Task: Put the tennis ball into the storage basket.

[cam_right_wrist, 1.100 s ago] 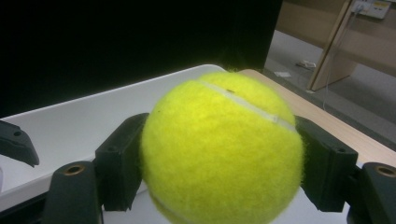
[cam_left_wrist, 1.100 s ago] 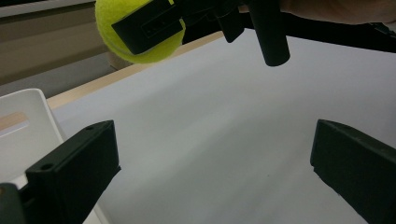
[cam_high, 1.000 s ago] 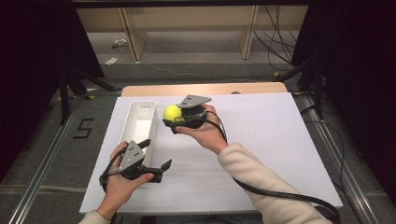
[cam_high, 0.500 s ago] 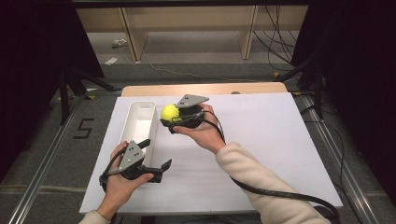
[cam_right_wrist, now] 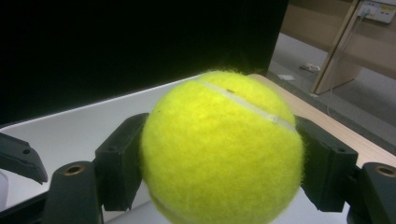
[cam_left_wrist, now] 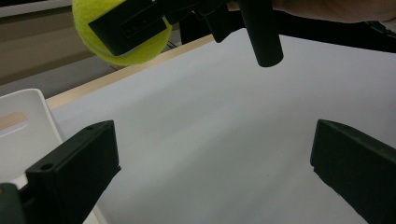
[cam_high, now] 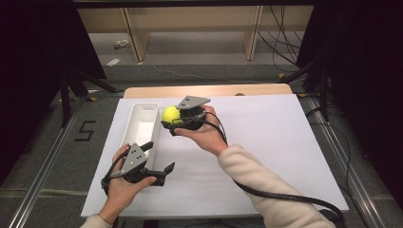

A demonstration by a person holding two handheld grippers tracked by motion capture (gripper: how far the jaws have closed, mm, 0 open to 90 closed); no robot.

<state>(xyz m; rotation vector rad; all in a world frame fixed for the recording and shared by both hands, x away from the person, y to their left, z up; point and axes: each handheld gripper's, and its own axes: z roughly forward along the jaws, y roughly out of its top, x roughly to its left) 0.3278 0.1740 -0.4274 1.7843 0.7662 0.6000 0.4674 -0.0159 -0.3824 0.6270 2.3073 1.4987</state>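
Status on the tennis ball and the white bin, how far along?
Done: the right gripper is shut on the tennis ball, lifted clear of the white sheet. In hand: the ball hangs just beside the white bin, not over it. Left: probably carry it over the bin and release. The left gripper is open and empty near the bin's near end.

A wooden table (cam_high: 209, 90) carries a white board (cam_high: 285, 142); a white tray (cam_high: 141, 124) apparently lies on it
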